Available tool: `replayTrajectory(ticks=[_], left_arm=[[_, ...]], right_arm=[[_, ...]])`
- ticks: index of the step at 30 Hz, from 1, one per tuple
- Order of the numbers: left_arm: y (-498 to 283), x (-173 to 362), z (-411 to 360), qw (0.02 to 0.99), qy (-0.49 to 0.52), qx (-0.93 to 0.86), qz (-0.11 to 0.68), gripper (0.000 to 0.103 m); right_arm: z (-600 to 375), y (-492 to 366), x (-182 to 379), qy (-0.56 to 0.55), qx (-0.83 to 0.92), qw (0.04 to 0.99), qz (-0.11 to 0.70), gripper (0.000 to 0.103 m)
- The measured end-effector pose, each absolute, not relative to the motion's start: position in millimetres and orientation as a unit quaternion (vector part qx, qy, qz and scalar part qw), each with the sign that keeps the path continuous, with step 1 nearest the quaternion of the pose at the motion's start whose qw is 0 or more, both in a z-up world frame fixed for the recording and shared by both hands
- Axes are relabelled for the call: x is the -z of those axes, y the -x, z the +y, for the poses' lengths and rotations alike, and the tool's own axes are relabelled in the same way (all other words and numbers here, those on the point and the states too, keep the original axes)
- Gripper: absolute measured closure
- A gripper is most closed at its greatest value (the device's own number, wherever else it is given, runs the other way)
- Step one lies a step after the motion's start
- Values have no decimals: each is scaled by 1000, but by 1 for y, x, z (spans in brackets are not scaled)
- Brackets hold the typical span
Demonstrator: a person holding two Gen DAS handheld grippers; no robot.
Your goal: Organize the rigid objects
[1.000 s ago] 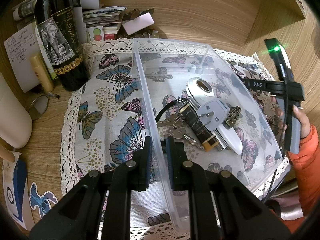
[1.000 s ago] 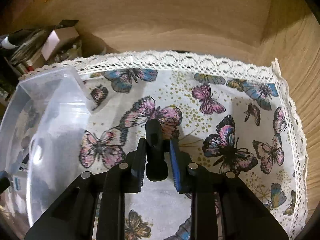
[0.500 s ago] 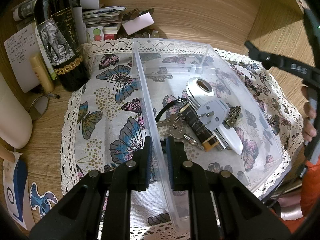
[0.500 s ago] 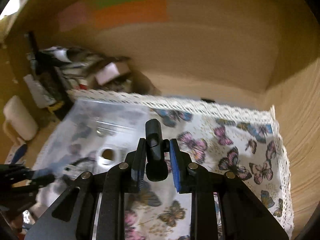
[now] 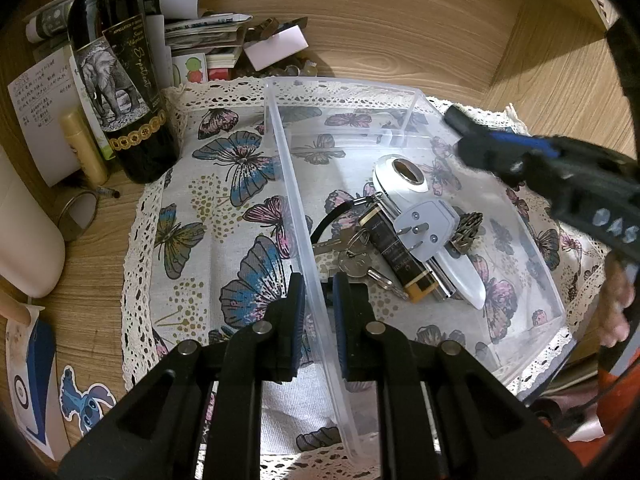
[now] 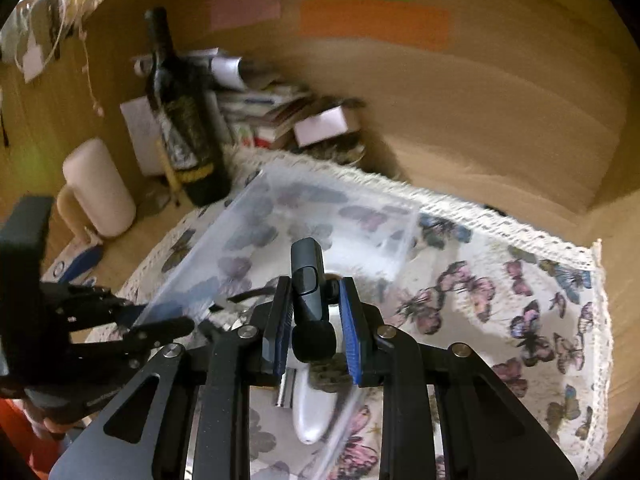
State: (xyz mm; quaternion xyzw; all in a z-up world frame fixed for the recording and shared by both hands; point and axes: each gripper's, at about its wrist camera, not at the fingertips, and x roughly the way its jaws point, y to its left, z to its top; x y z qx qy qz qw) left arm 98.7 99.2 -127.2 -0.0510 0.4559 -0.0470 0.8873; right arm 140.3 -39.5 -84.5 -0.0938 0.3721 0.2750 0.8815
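A clear plastic bin stands on a butterfly cloth. My left gripper is shut on the bin's near-left wall. Inside the bin lie a white oval device, a white plug adapter, keys, a black-and-gold box and a bronze ornament. My right gripper is shut on a dark grey oblong gadget and hovers over the bin. In the left wrist view the right gripper enters from the right above the bin's far-right part, with the gadget's tip sticking out.
A dark wine bottle, a yellow tube, a cream cylinder and stacked papers crowd the left and back. Wooden walls close in the back and right. A person's hand in an orange sleeve holds the right gripper.
My right gripper has carried the dark gadget up and leftward, from over the bare cloth to above the bin. The left gripper has kept its hold on the bin wall without moving.
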Motion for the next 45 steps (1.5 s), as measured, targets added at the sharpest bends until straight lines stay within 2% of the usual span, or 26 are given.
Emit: replayTrajectory(ticks=[7,14,18,21,23,25,28,29,32,34,45], left_arm=[[-99,127,99,887,51,47,457,89],[-100,122,98,888,50,43,454,89],[-95,105,98,904,41,25,424,89],[-88,87,97,918,43,21,395,71],[-81,74,94,930,38,16,366,53],[-70,61,87,943,29,12,332,45],[-53,40,74,961,11,9,277,29],[-49,35,71,965,9,9,264,22],[-34,19,60,976,6,10,219,9],[-26,11,54,981,6,11,196,4],[-5,-4,37,987,12,5,163,2]], right_arm=[[-38,-151,99,94,-259,878,392,80],[-57,-138,80,72,-261,889,370,49],[-72,-121,62,59,-253,906,335,33],[-82,-108,51,57,-243,917,311,25],[-89,-99,43,54,-240,923,297,18],[-97,-89,35,50,-234,930,278,14],[-106,-74,24,50,-227,940,249,0],[-108,-69,22,48,-223,944,239,0],[-115,-56,15,50,-215,951,214,0],[-118,-49,13,54,-207,956,200,0],[-137,-29,12,33,-195,964,179,0]])
